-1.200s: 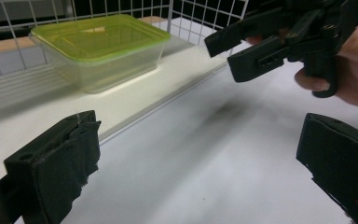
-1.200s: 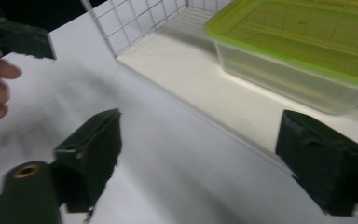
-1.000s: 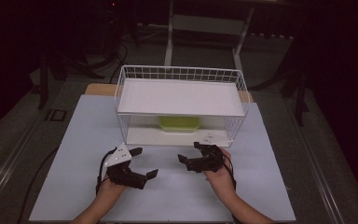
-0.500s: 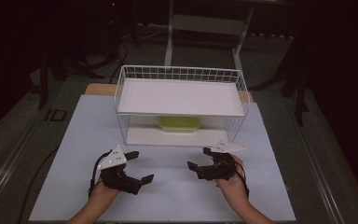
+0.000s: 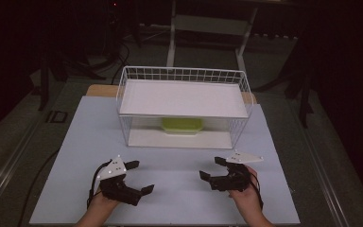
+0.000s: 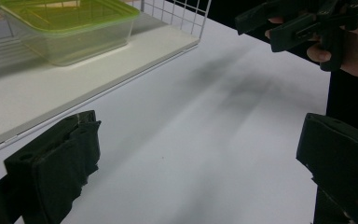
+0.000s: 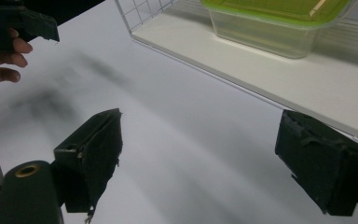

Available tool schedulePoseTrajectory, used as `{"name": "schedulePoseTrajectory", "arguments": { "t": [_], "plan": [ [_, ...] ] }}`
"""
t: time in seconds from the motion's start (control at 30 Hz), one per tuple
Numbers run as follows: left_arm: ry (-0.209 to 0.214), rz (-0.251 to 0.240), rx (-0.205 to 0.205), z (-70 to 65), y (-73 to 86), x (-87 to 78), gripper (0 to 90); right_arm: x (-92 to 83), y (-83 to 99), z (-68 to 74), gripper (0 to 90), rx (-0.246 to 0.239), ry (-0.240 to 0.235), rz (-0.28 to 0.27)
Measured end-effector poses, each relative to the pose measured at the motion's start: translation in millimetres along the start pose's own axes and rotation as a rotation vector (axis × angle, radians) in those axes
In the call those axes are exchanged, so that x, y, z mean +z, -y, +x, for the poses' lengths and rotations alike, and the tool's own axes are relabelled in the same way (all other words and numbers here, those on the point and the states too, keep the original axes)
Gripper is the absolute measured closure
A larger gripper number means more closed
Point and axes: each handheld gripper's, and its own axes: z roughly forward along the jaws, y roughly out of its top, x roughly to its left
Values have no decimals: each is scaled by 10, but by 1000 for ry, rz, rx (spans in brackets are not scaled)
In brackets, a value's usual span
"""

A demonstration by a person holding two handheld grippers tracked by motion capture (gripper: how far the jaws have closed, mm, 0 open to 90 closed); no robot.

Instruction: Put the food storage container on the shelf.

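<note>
Two open claws, left claw [image 5: 139, 178], right claw [image 5: 211, 169], green-lidded container [image 5: 182, 126] well beyond

Black left claw [image 5: 140, 177] carries a grey three-cornered plate.

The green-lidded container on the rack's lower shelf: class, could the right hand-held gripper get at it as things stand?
Probably yes. The right hand-held gripper is open and empty, the rack's front looks open, and bare table lies between it and the container. The upper shelf leaves limited headroom.
</note>
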Motion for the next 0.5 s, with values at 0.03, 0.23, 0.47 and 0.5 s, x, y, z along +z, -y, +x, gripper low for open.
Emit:
{"name": "schedulePoseTrajectory", "arguments": {
  "t": [0.03,0.23,0.47,0.5],
  "plan": [
    [4,0,1,-1,4,4,0,-9,13,-8,147,-11,8,1],
    [9,-3,4,-10,49,49,0,-25,125,-83,147,-7,19,8],
    [7,3,28,-11,82,77,0,18,182,-125,161,-60,28,40],
    [5,8,24,8,104,89,0,26,188,-126,162,-66,29,45]
  ]
}}
